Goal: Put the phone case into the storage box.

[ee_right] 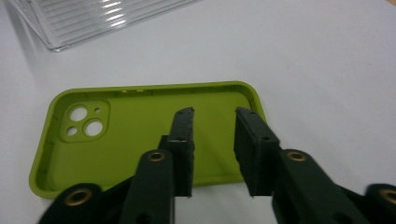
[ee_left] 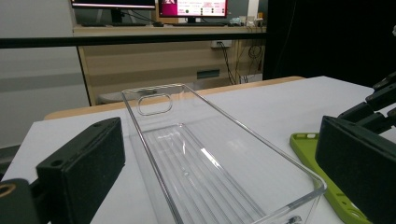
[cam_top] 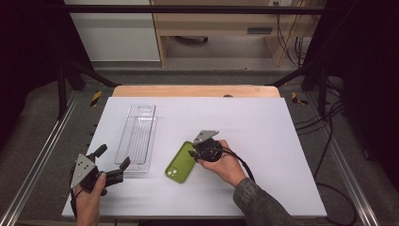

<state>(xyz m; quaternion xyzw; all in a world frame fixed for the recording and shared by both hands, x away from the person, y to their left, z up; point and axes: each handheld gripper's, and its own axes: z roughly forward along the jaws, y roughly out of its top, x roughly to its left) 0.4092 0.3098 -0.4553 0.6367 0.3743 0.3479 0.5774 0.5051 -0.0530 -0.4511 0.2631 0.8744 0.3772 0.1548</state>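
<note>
A lime-green phone case [cam_top: 181,165] lies inside-up on the white table, its camera holes toward the near end. My right gripper [cam_top: 194,153] hovers over the case's right half. In the right gripper view its jaws [ee_right: 214,116] stand narrowly apart above the case [ee_right: 116,144], with a gap between the pads and nothing pressed. A clear plastic tray [cam_top: 137,139] lies empty left of the case. My left gripper [cam_top: 113,157] rests at the tray's near end, jaws wide open. In the left gripper view the tray [ee_left: 187,154] sits between those jaws [ee_left: 219,172], and the case [ee_left: 303,144] lies to the right.
The white sheet [cam_top: 263,141] covers a wooden table whose far edge [cam_top: 195,90] shows. Metal rails run along both sides, and cables lie on the floor at the right [cam_top: 329,141]. A desk and monitors stand beyond the table [ee_left: 187,9].
</note>
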